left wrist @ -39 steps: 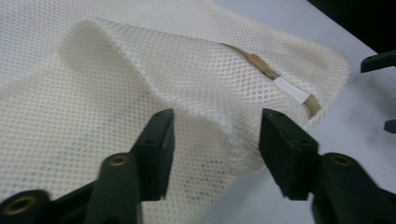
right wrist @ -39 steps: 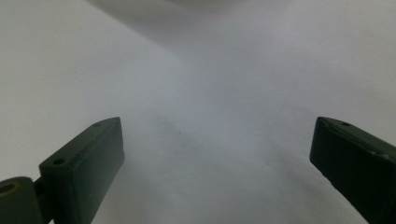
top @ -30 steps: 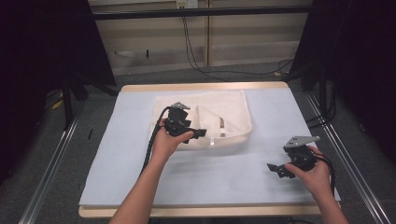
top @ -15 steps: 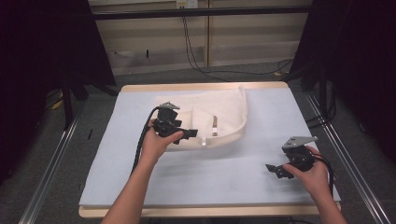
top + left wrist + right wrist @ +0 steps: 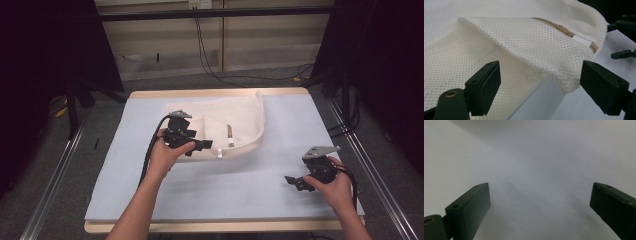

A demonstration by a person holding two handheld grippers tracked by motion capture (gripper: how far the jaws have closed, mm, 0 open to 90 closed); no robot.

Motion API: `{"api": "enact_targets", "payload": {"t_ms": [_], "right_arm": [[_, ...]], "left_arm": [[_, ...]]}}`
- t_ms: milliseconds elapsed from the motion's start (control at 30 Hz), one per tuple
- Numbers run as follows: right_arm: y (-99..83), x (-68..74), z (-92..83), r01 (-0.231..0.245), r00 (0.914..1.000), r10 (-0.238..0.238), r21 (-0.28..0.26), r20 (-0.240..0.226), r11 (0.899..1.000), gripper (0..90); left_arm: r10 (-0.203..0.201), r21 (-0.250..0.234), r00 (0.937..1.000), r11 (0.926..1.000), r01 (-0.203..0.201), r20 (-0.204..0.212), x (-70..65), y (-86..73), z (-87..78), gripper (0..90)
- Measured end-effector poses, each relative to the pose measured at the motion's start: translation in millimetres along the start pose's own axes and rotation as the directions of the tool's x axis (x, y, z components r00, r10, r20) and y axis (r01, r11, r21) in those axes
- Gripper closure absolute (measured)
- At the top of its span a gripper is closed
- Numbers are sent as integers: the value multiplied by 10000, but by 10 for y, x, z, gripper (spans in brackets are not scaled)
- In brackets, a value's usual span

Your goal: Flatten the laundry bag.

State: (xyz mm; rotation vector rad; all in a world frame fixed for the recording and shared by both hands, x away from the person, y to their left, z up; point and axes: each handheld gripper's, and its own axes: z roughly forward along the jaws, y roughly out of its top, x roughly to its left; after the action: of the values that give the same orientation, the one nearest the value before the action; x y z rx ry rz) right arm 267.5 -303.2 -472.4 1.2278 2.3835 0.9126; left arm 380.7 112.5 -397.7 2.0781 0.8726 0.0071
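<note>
Table [image 5: 150,210]: left tongs [image 5: 539,85] wide open at mesh bag [image 5: 524,45].

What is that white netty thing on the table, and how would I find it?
Look at the pale blue table, toward its far middle. There lies a cream mesh bag, under the left gripper. Its honeycomb netting and tan zipper with a white tab set it apart.

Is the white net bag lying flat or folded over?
Folded over. The mesh bag has one layer doubled over another, its fold hanging between the left gripper's open jaws.
</note>
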Motion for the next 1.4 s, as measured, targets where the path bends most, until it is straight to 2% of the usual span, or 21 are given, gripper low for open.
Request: {"api": "enact_targets", "payload": {"t_ms": [67, 100, 233, 267, 367, 400, 433, 567, 700, 733, 800, 900, 933, 1000, 1033, 1067, 1167, 1300, 1333, 1367, 1400], "right_arm": [[1, 8, -3, 3, 10000, -3, 50, -3, 10000, 26], [1, 12, -3, -17, 10000, 17, 67, -3, 10000, 26], [-2, 8, 0, -26, 10000, 25, 54, 36, 10000, 27], [-2, 2, 4, -2, 10000, 2, 53, -10, 10000, 27], [-1, 2, 8, -20, 10000, 20, 113, 0, 9999, 27], [0, 4, 13, -65, 10000, 66, 103, -73, 9999, 27], [2, 8, 10, -24, 10000, 23, 163, 64, 9999, 27], [0, 11, 4, 109, 9999, -109, 84, 5, 9999, 28], [-1, 5, 5, 20, 10000, -20, 116, 16, 9999, 28], [-2, 5, 12, 43, 10000, -43, 116, -7, 9999, 28], [-2, 3, 14, 74, 10000, -74, 113, 7, 9999, 28], [-3, 3, 16, 88, 10000, -88, 110, 2, 9999, 28], [-4, 2, 15, 100, 9999, -100, 106, 5, 9999, 28], [-2, 4, 8, 62, 10000, -63, 159, 73, 9999, 28], [-4, 2, 10, -12, 10000, 12, 95, -36, 10000, 27], [-5, -5, 9, 34, 10000, -34, 90, -19, 10000, 28], [-9, -11, 5, 18, 10000, -17, 40, -34, 10000, 27], [-12, -17, 1, 22, 10000, -22, 33, 17, 10000, 27], [-11, -14, -4, -11, 10000, 11, 107, 13, 9999, 27], [-11, -14, -4, -11, 10000, 11, 107, 13, 9999, 27], [-10, -15, 1, 15, 10000, -15, 57, 0, 10000, 28]], "left_arm": [[61, 126, 10000, 9999, -60, -48, 12, -5, 6, 169], [-63, 107, 10000, 9999, 64, -43, 26, -10, 5, 169], [91, 260, 10000, 9996, -91, 8, 23, -15, -16, 169], [84, 191, 9999, 9998, -86, 137, 7, -14, -26, 169], [70, 220, 9999, 9997, -73, 129, 12, -15, -31, 169], [164, 338, 9999, 9993, -164, -12, 31, -19, -34, 169], [93, 352, 9999, 9993, -89, -112, 47, -27, -30, 168], [3, 572, 9987, 9984, 26, -505, 156, -61, -37, 169], [18, 633, 9974, 9980, 28, -725, 238, -71, -55, 177], [152, 654, 9961, 9978, -95, -868, 272, -76, -64, 180], [-39, 555, 9941, 9984, 100, -1084, 331, -89, -74, 180], [-54, 626, 9910, 9979, 139, -1338, 430, -106, -93, 183], [-315, 449, 9884, 9982, 386, -1488, 464, -120, -98, 188], [-421, 407, 9855, 9979, 495, -1644, 511, -132, -107, 190], [-367, 508, 9837, 9976, 463, -1759, 546, -135, -122, 190], [-250, 646, 9785, 9971, 390, -2048, 567, -138, -132, 193], [-79, 646, 9759, 9977, 225, -2182, 644, -155, -154, 216], [-130, 607, 9725, 9978, 279, -2325, 712, -176, -170, 217], [-39, 816, 9696, 9964, 246, -2448, 754, -190, -171, 222], [-39, 816, 9696, 9964, 246, -2448, 754, -190, -171, 228], [-36, 895, 9664, 9956, 275, -2569, 795, -208, -172, 228]]}}
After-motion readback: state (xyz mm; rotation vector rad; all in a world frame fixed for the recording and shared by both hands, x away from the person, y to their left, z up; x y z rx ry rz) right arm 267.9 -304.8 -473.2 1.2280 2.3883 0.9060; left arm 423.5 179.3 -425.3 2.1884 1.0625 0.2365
